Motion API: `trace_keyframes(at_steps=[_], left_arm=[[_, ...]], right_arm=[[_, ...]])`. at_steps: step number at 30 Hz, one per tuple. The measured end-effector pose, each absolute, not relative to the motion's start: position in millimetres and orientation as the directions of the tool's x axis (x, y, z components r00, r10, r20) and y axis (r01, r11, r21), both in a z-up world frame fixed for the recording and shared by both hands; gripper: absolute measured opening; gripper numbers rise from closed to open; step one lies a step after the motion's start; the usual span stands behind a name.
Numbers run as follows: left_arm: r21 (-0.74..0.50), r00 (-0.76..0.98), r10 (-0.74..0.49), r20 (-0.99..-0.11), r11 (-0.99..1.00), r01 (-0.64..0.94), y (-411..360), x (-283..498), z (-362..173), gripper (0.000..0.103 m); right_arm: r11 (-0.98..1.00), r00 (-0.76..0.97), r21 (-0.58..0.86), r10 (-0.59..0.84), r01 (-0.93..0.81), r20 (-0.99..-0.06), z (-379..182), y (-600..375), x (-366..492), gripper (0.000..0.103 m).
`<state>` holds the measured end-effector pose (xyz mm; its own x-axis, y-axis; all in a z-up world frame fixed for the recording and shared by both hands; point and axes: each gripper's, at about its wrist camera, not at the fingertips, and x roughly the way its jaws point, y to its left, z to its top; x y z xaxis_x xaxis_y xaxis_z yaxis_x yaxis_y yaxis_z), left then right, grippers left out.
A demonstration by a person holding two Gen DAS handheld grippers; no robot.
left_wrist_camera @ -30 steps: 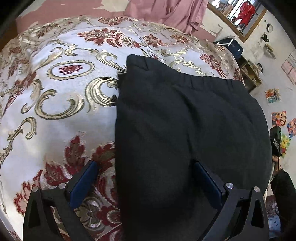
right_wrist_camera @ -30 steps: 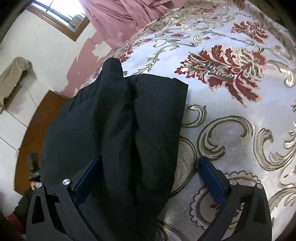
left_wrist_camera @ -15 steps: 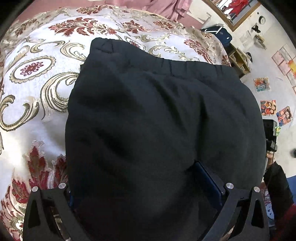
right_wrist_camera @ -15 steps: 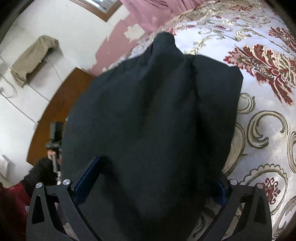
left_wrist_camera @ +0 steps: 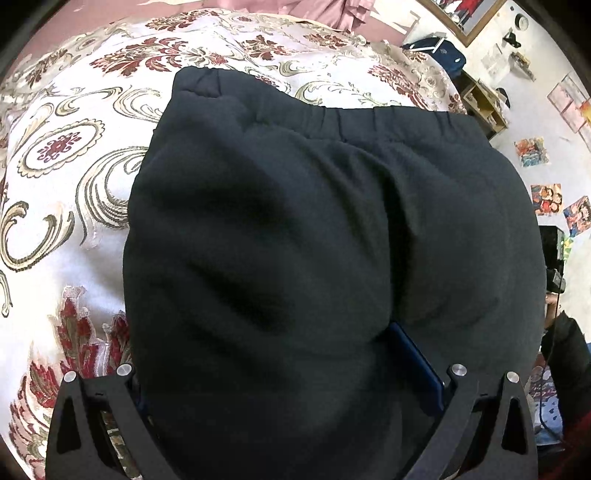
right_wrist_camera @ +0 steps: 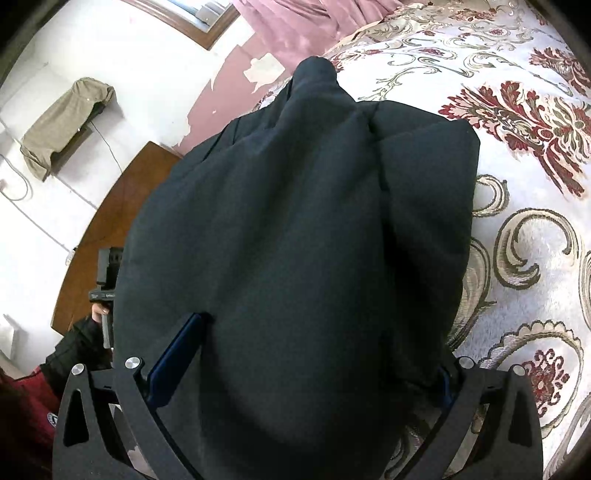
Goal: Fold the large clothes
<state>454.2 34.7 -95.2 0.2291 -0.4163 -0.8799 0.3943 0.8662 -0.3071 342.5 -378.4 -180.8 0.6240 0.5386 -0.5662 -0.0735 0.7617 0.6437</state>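
Observation:
A large black garment with an elastic waistband (left_wrist_camera: 332, 229) lies folded on the patterned bedspread (left_wrist_camera: 66, 192). In the left wrist view it fills the frame and bulges between the wide-spread jaws of my left gripper (left_wrist_camera: 288, 373); only the right blue finger pad (left_wrist_camera: 417, 365) shows. In the right wrist view the same black garment (right_wrist_camera: 303, 221) lies between the wide-spread jaws of my right gripper (right_wrist_camera: 306, 354); the left blue pad (right_wrist_camera: 177, 354) shows, the right one is mostly covered. Both grippers are open around thick cloth, not pinching it.
The bedspread (right_wrist_camera: 528, 221) is white with red and gold flowers. Pink cloth (right_wrist_camera: 295, 26) lies at the far end. A brown wooden board (right_wrist_camera: 107, 221) and a person with a camera (right_wrist_camera: 103, 280) are beside the bed. A shelf (left_wrist_camera: 480, 103) stands by the wall.
Both grippers have pushed further over the black garment, which now fills each view and covers the outer finger pads. The jaws stay wide open.

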Motion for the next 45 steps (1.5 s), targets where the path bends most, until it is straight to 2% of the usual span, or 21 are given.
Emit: trace_keyframes(at_steps=[8,16,18,20,21,24,26,29,35,45], left_arm=[[-0.266,0.224,-0.37,-0.902,0.883,0.386,24,456,-95,0.103],[-0.2,0.225,-0.288,-0.931,0.916,0.347,10,454,-93,0.103],[-0.198,0.231,-0.284,-0.931,0.921,0.336,9,451,-91,0.096],[-0.191,0.244,-0.277,-0.929,0.927,0.323,8,447,-86,0.085],[-0.183,0.249,-0.264,-0.932,0.934,0.307,7,445,-84,0.082],[-0.164,0.262,-0.237,-0.936,0.948,0.273,4,441,-74,0.057],[-0.138,0.285,-0.209,-0.935,0.958,0.251,-1,434,-63,0.036],[-0.101,0.312,-0.173,-0.934,0.966,0.236,-5,426,-46,0.025],[-0.136,0.36,-0.215,-0.908,0.963,0.232,3,412,2,0.018],[-0.042,0.495,-0.143,-0.857,0.977,0.21,47,380,96,0.016]], right_arm=[[0.805,0.603,0.593,0.487,-0.028,-0.632,-174,-368,347,0.102],[0.833,0.593,0.545,0.391,0.098,-0.704,-160,-350,345,0.101],[0.835,0.606,0.537,0.368,0.118,-0.705,-155,-343,339,0.096],[0.835,0.621,0.535,0.353,0.128,-0.7,-150,-337,334,0.082],[0.837,0.628,0.53,0.341,0.135,-0.699,-147,-334,331,0.078],[0.852,0.645,0.504,0.305,0.144,-0.701,-138,-331,323,0.061],[0.86,0.659,0.486,0.278,0.152,-0.699,-128,-327,316,0.043],[0.878,0.689,0.459,0.249,0.136,-0.681,-111,-334,302,0.026],[0.887,0.781,0.46,0.252,0.049,-0.571,-61,-325,269,0.018],[0.897,0.84,0.428,0.315,-0.111,-0.443,6,-265,267,0.018]])
